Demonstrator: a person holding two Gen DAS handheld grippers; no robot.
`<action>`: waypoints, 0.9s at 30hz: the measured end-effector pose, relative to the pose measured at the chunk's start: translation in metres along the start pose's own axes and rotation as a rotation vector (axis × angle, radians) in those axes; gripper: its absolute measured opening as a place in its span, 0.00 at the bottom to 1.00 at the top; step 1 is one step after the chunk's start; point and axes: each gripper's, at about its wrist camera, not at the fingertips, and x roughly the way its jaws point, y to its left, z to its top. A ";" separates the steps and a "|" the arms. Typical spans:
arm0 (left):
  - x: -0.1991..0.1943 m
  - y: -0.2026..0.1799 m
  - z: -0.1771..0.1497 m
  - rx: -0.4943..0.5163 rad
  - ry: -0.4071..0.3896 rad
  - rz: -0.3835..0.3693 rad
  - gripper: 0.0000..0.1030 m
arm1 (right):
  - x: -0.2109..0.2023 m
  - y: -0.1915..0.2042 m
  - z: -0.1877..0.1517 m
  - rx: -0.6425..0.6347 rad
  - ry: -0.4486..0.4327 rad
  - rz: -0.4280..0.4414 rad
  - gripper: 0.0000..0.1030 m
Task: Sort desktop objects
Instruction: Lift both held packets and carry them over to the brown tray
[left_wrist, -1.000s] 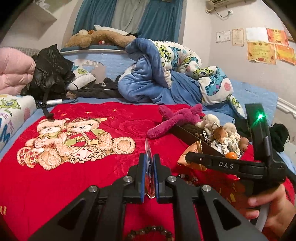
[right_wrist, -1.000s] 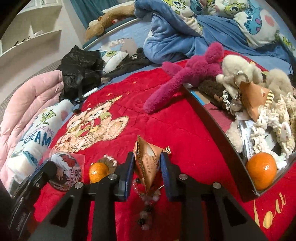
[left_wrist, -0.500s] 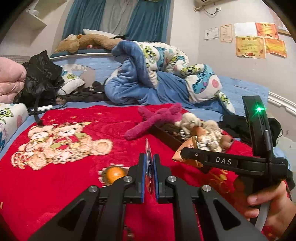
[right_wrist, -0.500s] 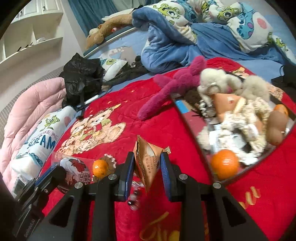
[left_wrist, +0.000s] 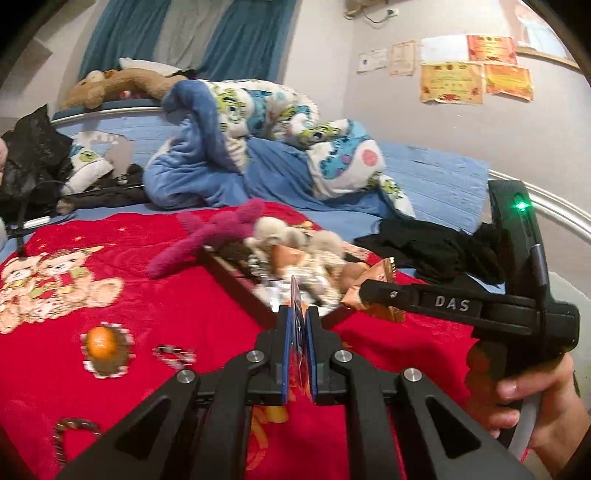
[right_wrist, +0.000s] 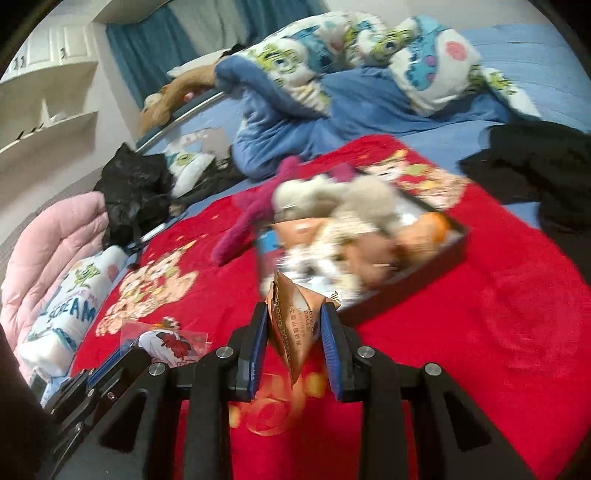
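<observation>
1. Left gripper (left_wrist: 298, 321) clamped tight on a thin flat packet (left_wrist: 295, 314) standing edge-on between the blue pads, held above the red blanket (left_wrist: 184, 310), just before the near corner of the dark tray (left_wrist: 236, 282).
2. Right gripper (right_wrist: 293, 328) closed narrowly on a brown pyramid-shaped snack packet (right_wrist: 295, 325), also raised over the blanket, near the tray's (right_wrist: 439, 258) front rim.
3. Tray already crowded: beige plush toys (right_wrist: 332, 195), an orange (right_wrist: 432, 225), blurred small items; pink plush toy (left_wrist: 210, 236) draped over its far edge.
4. Left loose on the blanket: an orange (left_wrist: 101, 341) sitting on a small frilled piece, a bead bracelet (left_wrist: 173, 352) just beside it, another dark beaded string (left_wrist: 70, 432) nearer the lower left.
5. Around the bed: rumpled blue quilt (left_wrist: 236, 147), black clothing (left_wrist: 432, 247) right of the tray, black bag (right_wrist: 133, 192), pink duvet (right_wrist: 51, 240).
</observation>
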 end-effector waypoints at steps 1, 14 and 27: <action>0.003 -0.008 -0.001 0.000 0.001 -0.012 0.08 | -0.009 -0.009 0.000 0.002 -0.007 -0.016 0.26; 0.026 -0.064 -0.001 0.025 0.005 -0.055 0.08 | -0.052 -0.066 -0.001 0.037 -0.033 -0.085 0.26; 0.033 -0.044 0.001 -0.001 -0.004 0.007 0.08 | -0.038 -0.060 -0.002 0.032 -0.036 -0.041 0.26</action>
